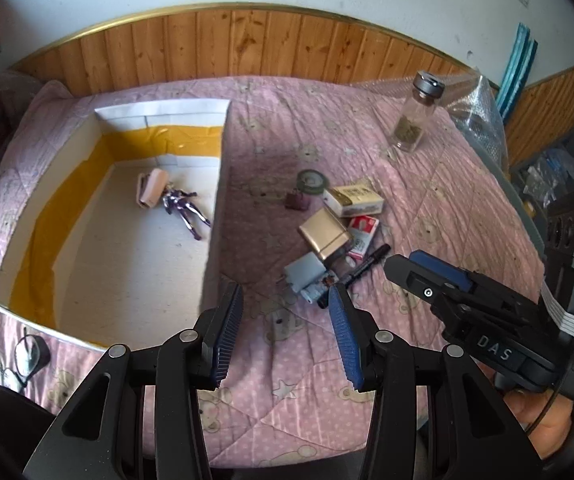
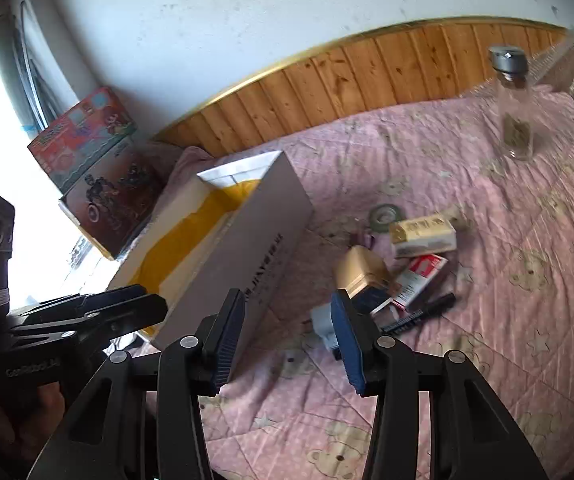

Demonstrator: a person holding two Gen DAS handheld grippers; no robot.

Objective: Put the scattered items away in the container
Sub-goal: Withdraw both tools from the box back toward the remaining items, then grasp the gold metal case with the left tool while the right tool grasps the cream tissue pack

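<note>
In the left wrist view, the left gripper (image 1: 285, 328) is seen released and empty above the bed (image 1: 467, 208), beside the container (image 1: 217, 216), where a figurine (image 1: 185, 210) already lies. In the right wrist view, the right gripper (image 2: 289, 340) is likewise released, aimed at the scattered items (image 2: 399, 264). A reach for the next pickup is judged underway; descent and closure on one item are called for.
</note>
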